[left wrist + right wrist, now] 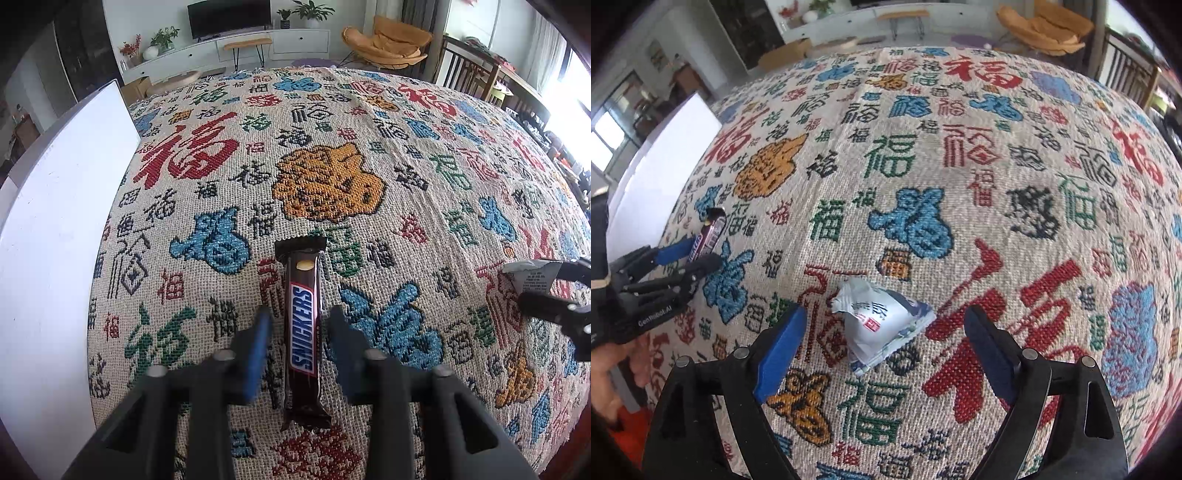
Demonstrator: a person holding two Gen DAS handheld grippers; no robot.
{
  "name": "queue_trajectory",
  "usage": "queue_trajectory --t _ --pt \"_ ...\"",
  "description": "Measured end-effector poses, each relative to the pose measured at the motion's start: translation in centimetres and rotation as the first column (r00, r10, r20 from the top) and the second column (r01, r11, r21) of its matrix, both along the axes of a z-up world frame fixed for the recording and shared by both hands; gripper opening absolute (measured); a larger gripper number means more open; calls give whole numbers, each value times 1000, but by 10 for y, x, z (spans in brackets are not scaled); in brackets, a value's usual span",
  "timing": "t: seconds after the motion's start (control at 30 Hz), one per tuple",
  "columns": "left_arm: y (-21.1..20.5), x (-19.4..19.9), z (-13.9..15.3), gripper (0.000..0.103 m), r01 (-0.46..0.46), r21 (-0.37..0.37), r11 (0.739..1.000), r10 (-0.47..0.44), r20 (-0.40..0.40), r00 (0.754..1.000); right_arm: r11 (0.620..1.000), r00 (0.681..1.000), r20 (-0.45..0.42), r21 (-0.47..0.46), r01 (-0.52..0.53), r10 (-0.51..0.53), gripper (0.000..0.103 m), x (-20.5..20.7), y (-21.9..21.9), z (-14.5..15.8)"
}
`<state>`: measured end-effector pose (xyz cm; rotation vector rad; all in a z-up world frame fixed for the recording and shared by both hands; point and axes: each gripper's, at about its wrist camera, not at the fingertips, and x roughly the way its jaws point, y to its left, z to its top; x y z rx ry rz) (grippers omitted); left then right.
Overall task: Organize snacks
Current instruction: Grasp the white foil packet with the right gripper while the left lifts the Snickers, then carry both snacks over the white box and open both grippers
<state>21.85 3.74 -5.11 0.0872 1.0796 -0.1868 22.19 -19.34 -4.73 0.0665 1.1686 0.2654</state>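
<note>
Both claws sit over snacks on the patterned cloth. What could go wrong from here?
1. The left claw straddles the Snickers bar with a gap visible beside one pad; an uneven pinch might twist or slide the bar.
2. The white packet lies crumpled and askew between the right claw's open pads; closing may catch only a corner.
3. The claws work close together and could bump.

Desk covered by a woven cloth [332, 177] patterned with red, blue, green and orange characters. White board [55, 240] along the cloth's edge at 9 o'clock. Beyond the desk, at 12 o'clock: television [229, 16] on a white cabinet [288, 42], potted plants [164, 38], wooden stool [247, 44]. Orange lounge chair [391, 40] at 1 o'clock.
</note>
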Motion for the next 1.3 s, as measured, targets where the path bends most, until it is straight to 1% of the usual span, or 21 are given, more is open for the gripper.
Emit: queue_trajectory --t 0.03,0.07,0.1,0.13,0.2,0.27,0.37,0.43,0.5,0.6,0.7,0.77,0.87,0.9,1.0,1.1,1.17,1.2,1.23,1.27,1.3 --pt "3 -1 1 17 -5 -20 1000 5 -9 1000 1000 1000 -15 7 -23 23 71 0 4 -6" --pt "7 -2 2 17 -10 -49 999 9 -15 1000 999 1000 -2 -21 -25 25 61 -2 7 -8" --pt "12 -6 3 17 -16 -82 997 14 -17 1000 998 999 24 -66 -23 24 36 -5 10 -5" --pt "15 -9 5 17 -24 -108 994 23 -15 1000 999 1000 19 -37 -18 19 31 -7 8 -3" --pt "22 -21 11 17 -39 -179 983 39 -7 999 999 1000 10 32 16 -16 29 -13 1 4" --pt "26 -34 19 17 -39 -250 968 41 3 999 999 999 33 37 13 -14 29 -22 -1 15" --pt "28 -56 36 17 -25 -303 953 39 39 998 996 999 32 92 6 -9 29 -33 -2 29" --pt "32 -67 51 17 -20 -341 940 42 58 997 993 999 30 113 -13 10 29 -34 7 38" --pt "41 -78 73 17 -14 -371 928 51 88 995 989 999 32 140 -43 39 29 -33 20 48" --pt "65 -92 115 17 -11 -402 916 80 154 985 980 994 60 171 -102 92 29 -32 48 70" --pt "105 -103 154 17 -34 -396 918 127 212 969 960 980 118 210 -183 161 29 -31 89 105" --pt "140 -109 172 17 -74 -381 921 173 233 957 938 962 161 235 -253 219 29 -32 123 131" --pt "198 -118 183 17 -176 -324 929 263 247 933 890 924 208 267 -370 321 29 -39 182 163" --pt "216 -120 181 17 -218 -301 928 296 245 923 871 909 218 277 -407 355 29 -42 202 171" --pt "266 -127 164 17 -329 -265 907 387 211 897 813 861 234 291 -505 451 29 -54 262 183" --pt "293 -133 140 17 -406 -204 891 442 179 879 777 824 222 278 -565 520 31 -66 314 177" --pt "301 -137 126 23 -449 -157 880 472 173 864 776 820 192 265 -572 539 39 -68 340 165" --pt "304 -141 121 35 -461 -141 876 480 170 861 776 819 173 263 -573 547 58 -69 349 157" --pt "305 -144 117 54 -466 -134 874 484 172 858 775 819 156 266 -574 553 70 -71 356 150" --pt "306 -145 114 64 -469 -129 874 486 182 855 775 818 148 265 -574 555 69 -73 360 145" --pt "304 -148 112 79 -470 -120 874 485 204 850 776 817 142 258 -575 559 69 -74 362 140"
